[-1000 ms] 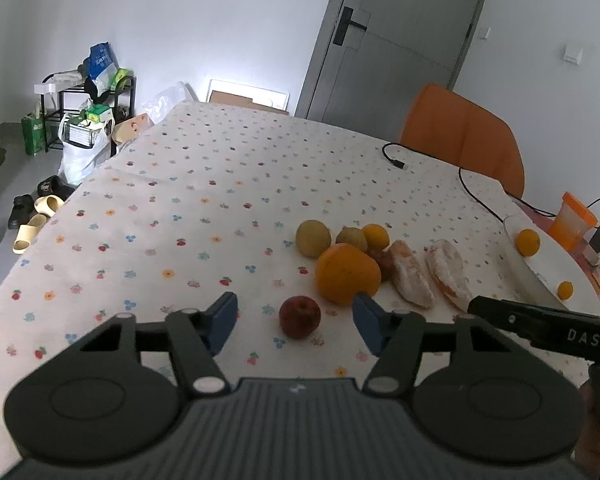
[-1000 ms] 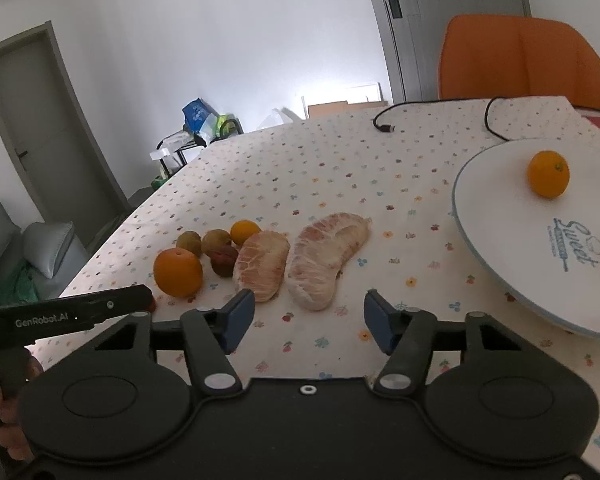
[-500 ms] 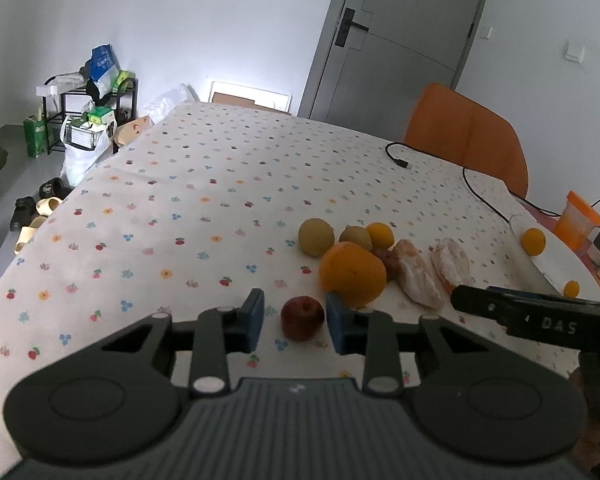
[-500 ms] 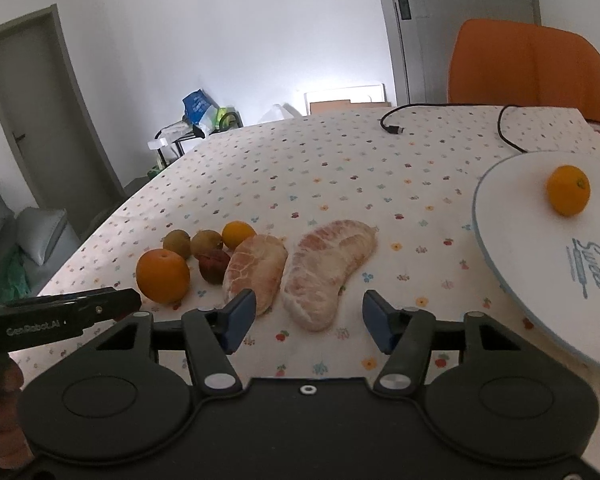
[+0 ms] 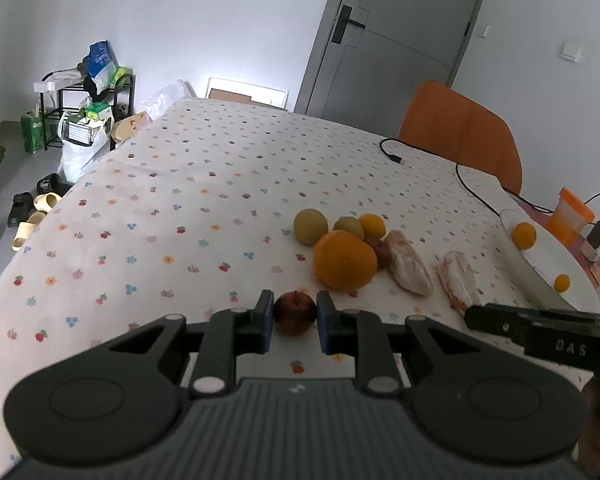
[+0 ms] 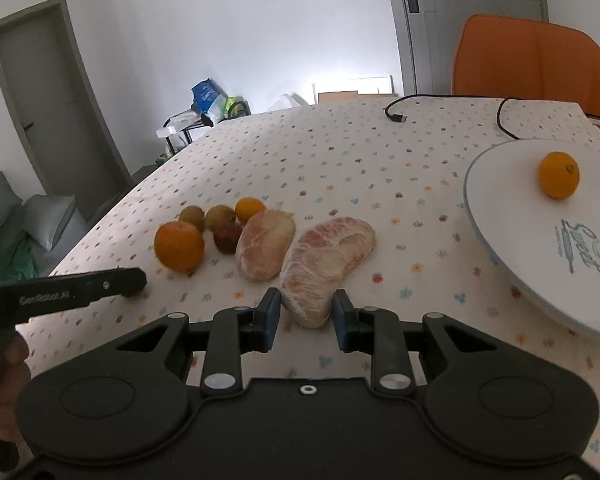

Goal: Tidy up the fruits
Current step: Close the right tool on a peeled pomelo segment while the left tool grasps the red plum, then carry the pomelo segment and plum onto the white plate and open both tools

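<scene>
White round plate (image 6: 496, 208) holds only two small oranges (image 6: 559, 175). Left gripper (image 5: 294, 322), jaws just closing, clamps the small dark-red apple (image 5: 295, 312); right gripper (image 6: 306, 320), also closing, pinches the peeled pomelo segment (image 6: 326, 258). Most fruit remains on the tablecloth.

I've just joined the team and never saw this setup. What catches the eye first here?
Both grippers clamp fruit on the flowered tablecloth: the left gripper on a small red apple, the right gripper on a peeled pomelo segment. To the right, a white plate holds small oranges.
</scene>
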### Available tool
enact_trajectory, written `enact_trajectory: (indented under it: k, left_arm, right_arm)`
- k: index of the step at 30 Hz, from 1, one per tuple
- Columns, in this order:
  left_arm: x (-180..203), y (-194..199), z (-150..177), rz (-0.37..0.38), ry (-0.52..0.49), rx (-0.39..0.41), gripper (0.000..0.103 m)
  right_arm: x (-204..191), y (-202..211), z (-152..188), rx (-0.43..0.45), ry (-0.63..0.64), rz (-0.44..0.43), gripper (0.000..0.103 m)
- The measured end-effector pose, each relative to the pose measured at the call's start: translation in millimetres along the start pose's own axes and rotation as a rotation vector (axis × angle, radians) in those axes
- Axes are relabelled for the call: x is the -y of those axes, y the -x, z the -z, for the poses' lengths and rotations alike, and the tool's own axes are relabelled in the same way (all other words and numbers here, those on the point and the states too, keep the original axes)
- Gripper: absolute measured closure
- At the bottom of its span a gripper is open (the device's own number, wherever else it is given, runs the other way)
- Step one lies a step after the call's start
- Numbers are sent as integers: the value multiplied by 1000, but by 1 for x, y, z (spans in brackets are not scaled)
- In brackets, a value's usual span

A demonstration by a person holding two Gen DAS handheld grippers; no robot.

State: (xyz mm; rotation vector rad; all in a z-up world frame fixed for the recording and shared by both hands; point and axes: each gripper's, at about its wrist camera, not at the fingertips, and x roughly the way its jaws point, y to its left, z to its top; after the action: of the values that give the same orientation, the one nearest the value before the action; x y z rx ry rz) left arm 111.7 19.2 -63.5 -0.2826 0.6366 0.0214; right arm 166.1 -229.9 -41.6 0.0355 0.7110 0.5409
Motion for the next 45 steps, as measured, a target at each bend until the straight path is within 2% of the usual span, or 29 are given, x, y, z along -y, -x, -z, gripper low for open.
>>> enact_trajectory:
  k: [5, 8, 9, 10, 12, 20, 25, 26, 27, 28, 29, 32, 45]
  left_arm:
    - [-3, 5, 1, 0, -1, 13, 82]
    - [-7, 3, -1, -11, 7, 15, 82]
    - [-7, 3, -1, -11, 6, 15, 82]
    - [-7, 3, -2, -10, 6, 16, 82]
    - [-7, 3, -3, -8, 2, 20, 82]
    - [-14, 7, -9, -19, 27, 46, 82]
    - [-17, 7, -5, -20, 31, 44, 82]
    - [-18, 8, -5, -17, 35, 44, 82]
    - [-19, 9, -5, -14, 37, 47, 82]
    - [-19, 10, -4, -11, 37, 49, 82]
    - [-19, 12, -4, -9, 37, 50, 82]
    - [-19, 14, -4, 0, 34, 55, 82]
    - [6, 32, -7, 38, -9, 90, 82]
  right_arm:
    - [-3, 13, 7, -20, 18, 6, 74]
    - [-1, 15, 8, -24, -8, -9, 60]
    - [-1, 15, 7, -21, -5, -11, 48]
    - [-1, 14, 7, -13, 4, -5, 44]
    - [-2, 8, 5, -11, 13, 13, 44]
    - [-4, -11, -8, -7, 35, -6, 43]
    - [-9, -21, -15, -18, 67, 25, 43]
    - [-11, -22, -15, -19, 72, 32, 44]
    - [-12, -22, -15, -19, 74, 43, 52]
    - [-12, -21, -15, -18, 81, 63, 64]
    - [-13, -20, -15, -19, 89, 89, 64]
    - [-5, -13, -16, -30, 43, 53, 65]
    - [-4, 28, -15, 40, 31, 42, 65]
